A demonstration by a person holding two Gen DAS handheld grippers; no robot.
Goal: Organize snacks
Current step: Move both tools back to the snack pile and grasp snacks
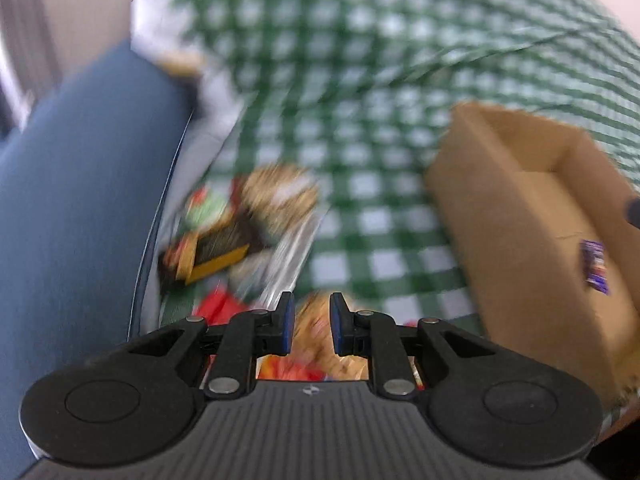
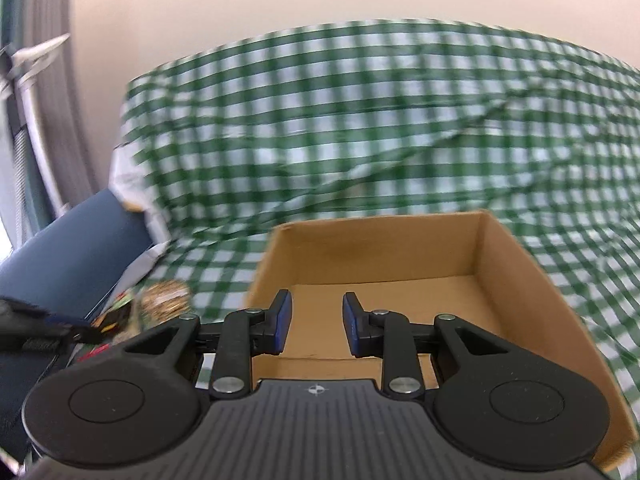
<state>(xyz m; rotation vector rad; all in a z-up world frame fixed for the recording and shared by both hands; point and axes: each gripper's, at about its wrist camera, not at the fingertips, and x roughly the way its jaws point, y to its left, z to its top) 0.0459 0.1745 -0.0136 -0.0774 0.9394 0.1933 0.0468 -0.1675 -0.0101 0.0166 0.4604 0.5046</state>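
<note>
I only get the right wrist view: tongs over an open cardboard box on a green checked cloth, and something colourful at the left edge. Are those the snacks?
Observer: Yes. The left wrist view shows a pile of snack packets on the cloth, left of the cardboard box.
Operator: Are the other tongs holding one?
Observer: No. The left tongs hang over an orange packet with a narrow gap between the pads and nothing pinched.
Operator: Anything on the box I can't see?
Observer: A small purple patch, too blurred to identify.
</note>
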